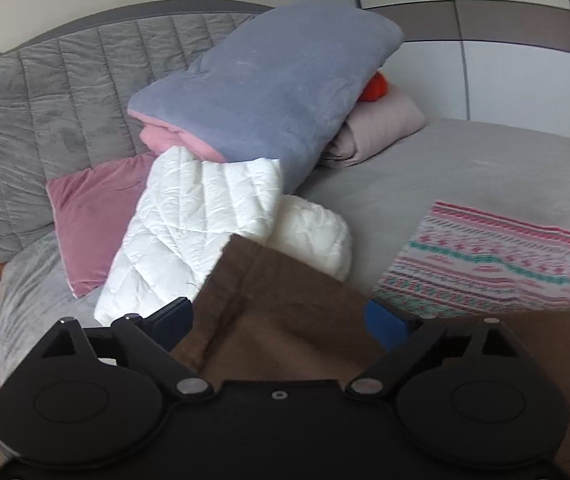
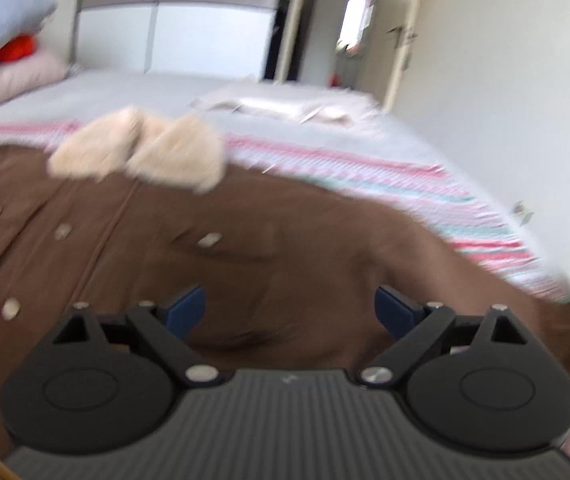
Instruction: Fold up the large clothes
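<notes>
A brown coat [image 2: 165,248] with a cream fleece collar [image 2: 141,152] and metal snaps lies on the bed. In the left wrist view a corner of it [image 1: 285,304] rises between the fingers of my left gripper [image 1: 281,320], whose jaws stand wide apart; the cloth drapes over them. My right gripper [image 2: 291,312] is open just above the coat's lower part, its blue pads [image 2: 187,308] on either side of a fold. The right wrist view is blurred.
A pink and green patterned blanket [image 1: 497,260] lies under the coat on the grey bed sheet [image 1: 465,168]. A white quilt [image 1: 201,224], pink pillow [image 1: 93,216] and folded blue blanket [image 1: 277,92] are stacked against the grey headboard [image 1: 45,92]. A wardrobe [image 2: 189,20] and doorway [image 2: 357,28] stand beyond.
</notes>
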